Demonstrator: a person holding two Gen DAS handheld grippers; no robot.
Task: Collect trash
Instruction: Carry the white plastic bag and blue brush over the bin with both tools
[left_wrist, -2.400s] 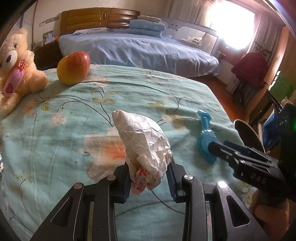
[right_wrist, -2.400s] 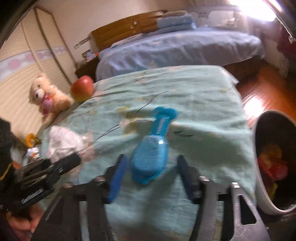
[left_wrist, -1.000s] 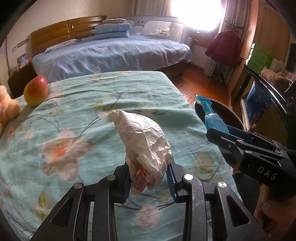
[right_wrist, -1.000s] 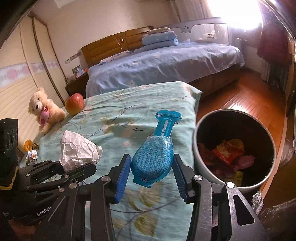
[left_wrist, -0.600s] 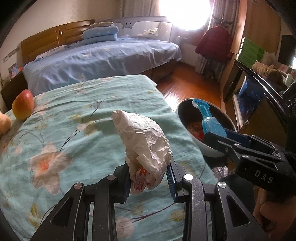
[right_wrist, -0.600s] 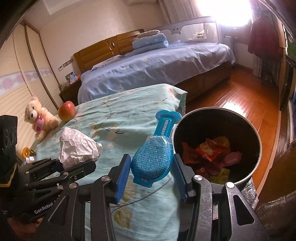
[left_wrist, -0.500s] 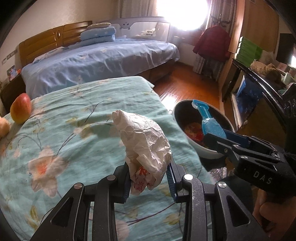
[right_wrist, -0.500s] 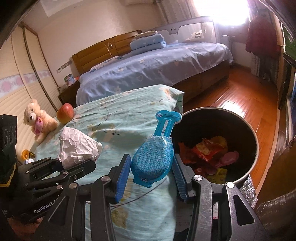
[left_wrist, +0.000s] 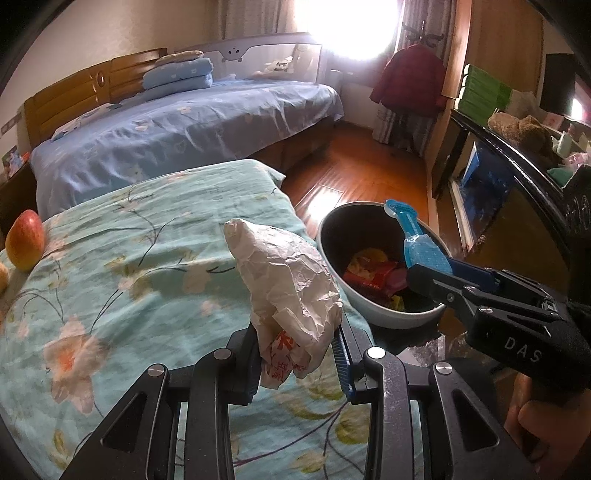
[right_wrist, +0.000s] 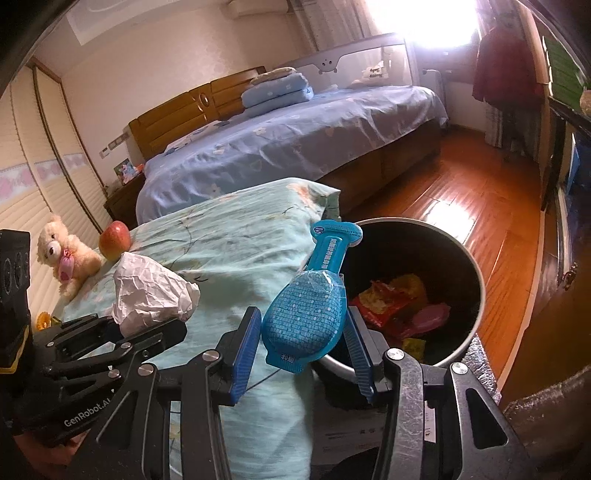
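Both tools carried from bed to bin (right_wrist: 469, 266), left tool (left_wrist: 297, 360) clamping crumpled paper (left_wrist: 288, 291), right tool (right_wrist: 301, 354) clamping blue packet (right_wrist: 306, 314) (over rim)

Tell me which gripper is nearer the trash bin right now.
Right. The right gripper, shut on the blue package, has its tip over the trash bin rim. The left gripper, shut on the crumpled paper, is above the bedspread beside the bin.

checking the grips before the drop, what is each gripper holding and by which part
Left gripper: crumpled paper wrapper, by its lower end. Right gripper: blue packet, by its wide lower body.
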